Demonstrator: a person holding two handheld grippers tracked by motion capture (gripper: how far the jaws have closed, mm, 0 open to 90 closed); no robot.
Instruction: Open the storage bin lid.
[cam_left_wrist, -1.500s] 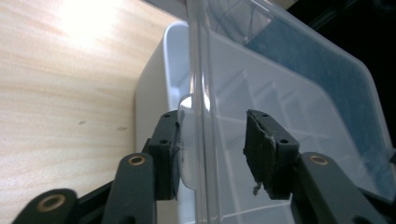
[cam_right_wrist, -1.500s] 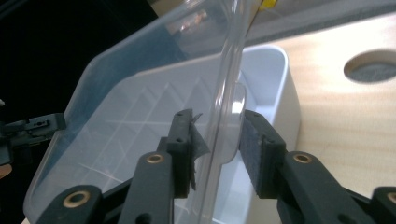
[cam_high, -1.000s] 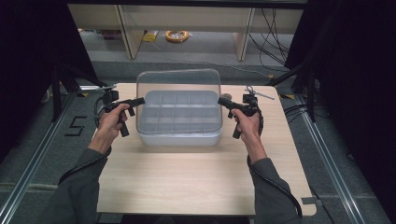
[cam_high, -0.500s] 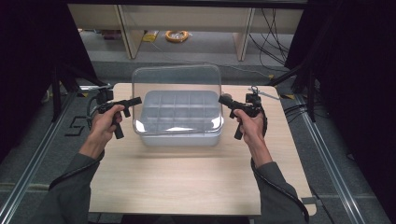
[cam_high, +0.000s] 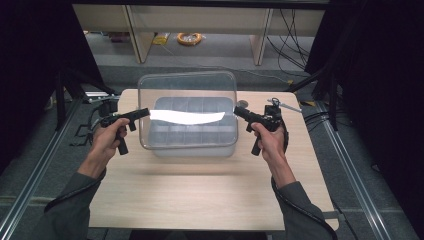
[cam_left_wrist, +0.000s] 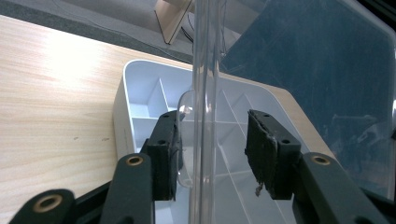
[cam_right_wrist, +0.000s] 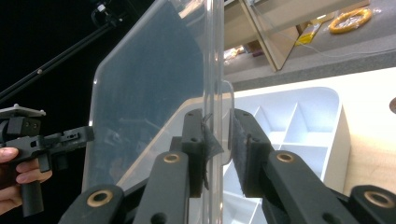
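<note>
Clear plastic lid held raised above the white compartment box, its far edge tipped up; a bright glare crosses its middle. My left gripper has its jaws narrow on the lid's left rim: in the left gripper view one pad lies against the rim tab, while the other pad stands a little off the clear edge. My right gripper has its jaws pinched tight on the lid's right rim, both pads pressing it.

Box sits on the wooden tabletop, directly under the lid, toward the far half of the board. Its dividers form small cells; those I can see through and beside the lid hold nothing.

Beyond the box, on the floor, lie a coil of yellow cable and wooden shelf legs. Just right of the box a small dark disc rests on the tabletop. Nothing stands between my jaws and the lid.
</note>
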